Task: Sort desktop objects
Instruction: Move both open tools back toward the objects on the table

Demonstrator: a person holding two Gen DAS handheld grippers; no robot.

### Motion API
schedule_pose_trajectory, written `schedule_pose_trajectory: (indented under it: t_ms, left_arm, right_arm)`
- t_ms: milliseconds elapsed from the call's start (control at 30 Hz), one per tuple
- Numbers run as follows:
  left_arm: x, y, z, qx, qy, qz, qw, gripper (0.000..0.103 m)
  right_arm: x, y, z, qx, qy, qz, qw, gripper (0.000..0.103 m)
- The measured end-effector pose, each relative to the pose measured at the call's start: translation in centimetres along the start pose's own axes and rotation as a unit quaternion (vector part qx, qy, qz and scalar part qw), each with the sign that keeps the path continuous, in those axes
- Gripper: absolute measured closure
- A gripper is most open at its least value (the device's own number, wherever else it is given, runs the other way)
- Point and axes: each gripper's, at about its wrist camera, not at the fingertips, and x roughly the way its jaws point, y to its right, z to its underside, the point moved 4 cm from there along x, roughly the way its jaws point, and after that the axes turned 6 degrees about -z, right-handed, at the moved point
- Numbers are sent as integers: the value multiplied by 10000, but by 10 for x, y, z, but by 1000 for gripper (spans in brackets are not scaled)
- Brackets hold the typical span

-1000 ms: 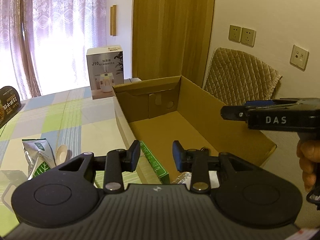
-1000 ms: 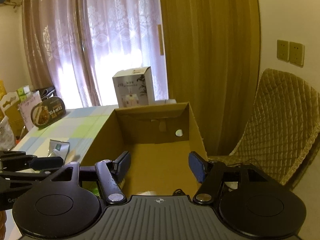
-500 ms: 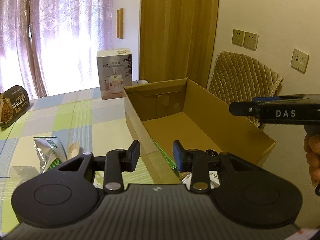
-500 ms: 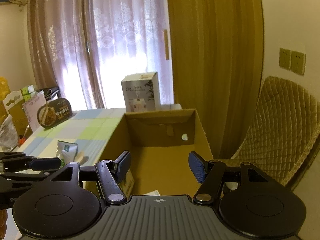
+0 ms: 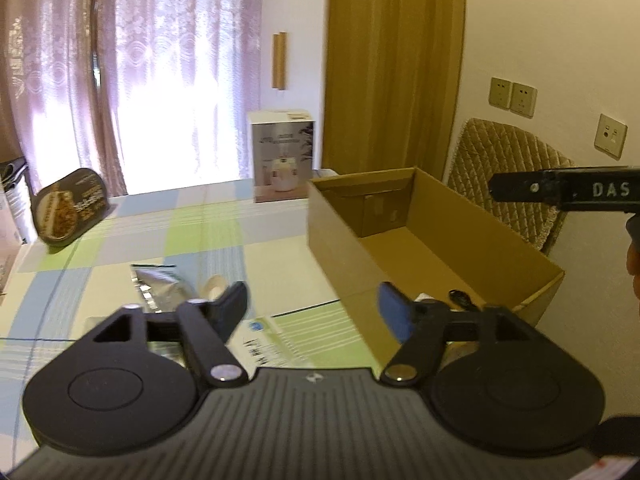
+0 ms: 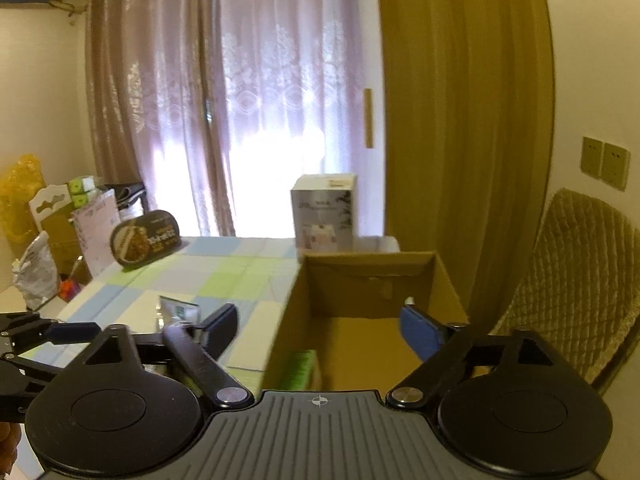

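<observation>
An open cardboard box [image 5: 472,236] stands at the table's right end, with a small black item [image 5: 460,298] on its floor. My left gripper [image 5: 314,312] hovers open and empty over the box's near left corner. A silver pouch [image 5: 160,284], a pale wooden piece [image 5: 214,285] and a flat green-and-white pack [image 5: 288,336] lie on the table just ahead of it. My right gripper [image 6: 320,326] is open and empty above the box [image 6: 372,280]. A green carton [image 6: 302,368] shows low against the box's left wall. A hand-held right gripper [image 5: 560,192] also reaches in from the right.
A white product box [image 5: 282,160] stands behind the cardboard box. A dark oval food package [image 5: 70,208] leans at the table's far left. A quilted chair [image 5: 508,176] sits to the right of the box. Bags and cartons [image 6: 48,240] crowd the room's left side.
Both grippers have opened wider. Both views have drawn back and up from the box, and the table to the left shows more.
</observation>
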Motion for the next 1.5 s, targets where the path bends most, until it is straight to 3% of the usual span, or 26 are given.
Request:
schedule_pose_trajectory:
  t_ms: [67, 133, 300, 667, 1500]
  left_arm:
    - [-9, -15, 3, -34, 2, -87, 10000, 23]
    - [-18, -30, 5, -67, 46, -184, 9998, 11]
    - [-40, -67, 12, -87, 98, -483, 9987, 4]
    - [-59, -128, 46, -261, -149, -1008, 9945, 2]
    - [-9, -149, 89, -203, -730, -953, 9926, 2]
  right_arm:
    - [1, -12, -1, -33, 34, -58, 10000, 5]
    - [3, -25, -1, -57, 52, -121, 9999, 2]
    - [10, -57, -1, -180, 9, -336, 9993, 2]
    - [27, -105, 19, -274, -245, -788, 9962, 2]
    - [89, -136, 92, -304, -1053, -876, 9901, 2]
